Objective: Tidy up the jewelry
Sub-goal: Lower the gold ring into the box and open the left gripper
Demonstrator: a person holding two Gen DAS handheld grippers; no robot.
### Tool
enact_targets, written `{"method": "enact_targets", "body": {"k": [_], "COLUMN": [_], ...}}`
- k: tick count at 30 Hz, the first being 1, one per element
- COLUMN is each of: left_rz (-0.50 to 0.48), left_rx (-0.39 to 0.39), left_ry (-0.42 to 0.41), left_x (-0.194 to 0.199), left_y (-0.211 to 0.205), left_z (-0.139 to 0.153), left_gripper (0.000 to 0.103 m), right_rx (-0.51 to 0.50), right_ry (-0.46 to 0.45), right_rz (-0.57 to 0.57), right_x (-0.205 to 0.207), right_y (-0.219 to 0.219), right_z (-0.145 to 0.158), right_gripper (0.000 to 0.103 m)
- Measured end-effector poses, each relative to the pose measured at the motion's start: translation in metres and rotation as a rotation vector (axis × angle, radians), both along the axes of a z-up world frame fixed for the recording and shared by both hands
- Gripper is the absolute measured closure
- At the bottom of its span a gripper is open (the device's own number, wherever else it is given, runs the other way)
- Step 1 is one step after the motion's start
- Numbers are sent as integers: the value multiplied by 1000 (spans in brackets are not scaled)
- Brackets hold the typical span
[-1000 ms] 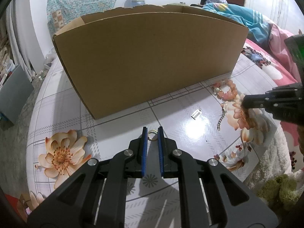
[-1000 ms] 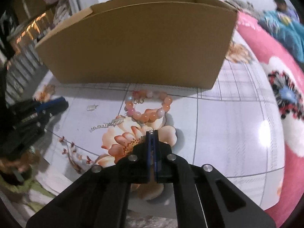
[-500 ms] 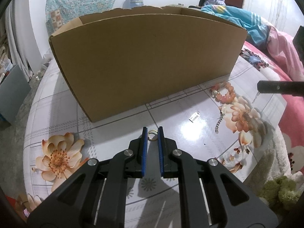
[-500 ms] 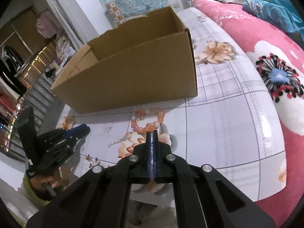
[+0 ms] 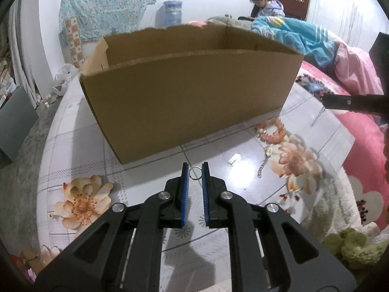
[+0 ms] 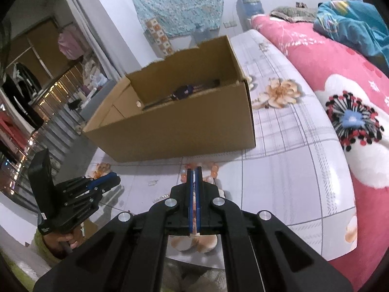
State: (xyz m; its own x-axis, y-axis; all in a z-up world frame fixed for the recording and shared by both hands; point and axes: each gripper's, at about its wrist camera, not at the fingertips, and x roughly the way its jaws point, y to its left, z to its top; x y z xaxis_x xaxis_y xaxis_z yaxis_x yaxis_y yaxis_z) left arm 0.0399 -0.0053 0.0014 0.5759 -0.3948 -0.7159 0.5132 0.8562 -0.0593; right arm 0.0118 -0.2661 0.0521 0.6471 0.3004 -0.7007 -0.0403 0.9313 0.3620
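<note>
Left wrist: left claw [image 5: 195, 170] pinches ring [image 5: 195, 172]; right claw [image 6: 194, 170] closed.

Left gripper [image 5: 195, 168] low in centre, blue pads pinch small gold ring [image 5: 195, 172] at tips, above glossy flowered table [image 5: 80, 143]. Big open cardboard box [image 5: 187, 92] stands just behind ring. Right of box on table: pink bead bracelet [image 5: 272, 131], small silver clasp [image 5: 234, 158], short silver chain [image 5: 263, 165] beside it. Right gripper [image 5: 325, 102] enters from right edge, jaws closed, thin chain [image 5: 318, 118] hangs from tip. Person sits far at back.
</note>
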Motion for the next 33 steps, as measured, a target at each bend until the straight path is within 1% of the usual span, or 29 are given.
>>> {"method": "enact_targets", "body": {"k": [4,5,11,14,16,18,19,21,24,27,28,30,33], "left_rz": [-20,-29,-97,-139,-158,-174,-187,-192,-191,-191,-190,-176,-160], "left_rx": [-41,-65,-134,-145,-143,-159,-169,-169,-158,-152,-145,-119,-101], "left_ry": [-34,-42,-101,-138,-139,-115,-90,-55,35,158,181,260,338], "left_x": [-5,-5,0,10,22,37,50,70,111,155,163,188,210], "left_y": [2,3,-2,-10,-19,-24,-29,-37,-53,-74,-80,-96,-110], "left_z": [23,32,82,106,118,127,132,135,134,122,118,104,84], "left_gripper": [94,94,94,94,94,94,94,94,94,94,94,94,93], "right_rx": [8,9,-11,2,11,29,38,51,61,36,21,-21,-82], "right_ry": [-52,-72,-200,-252,-273,-281,-281,-271,-219,-155,-142,-111,-79], "right_rz": [19,29,97,136,156,178,190,211,234,243,245,257,249], "right_x": [-1,-1,8,19,28,40,48,63,97,126,133,149,167], "right_y": [1,1,4,1,-1,-4,-6,-8,-13,-11,-9,-5,-1], "right_z": [17,24,67,87,97,105,108,110,105,93,89,81,71], "right_gripper": [102,102,102,102,102,102,102,102,102,101,101,101,100]}}
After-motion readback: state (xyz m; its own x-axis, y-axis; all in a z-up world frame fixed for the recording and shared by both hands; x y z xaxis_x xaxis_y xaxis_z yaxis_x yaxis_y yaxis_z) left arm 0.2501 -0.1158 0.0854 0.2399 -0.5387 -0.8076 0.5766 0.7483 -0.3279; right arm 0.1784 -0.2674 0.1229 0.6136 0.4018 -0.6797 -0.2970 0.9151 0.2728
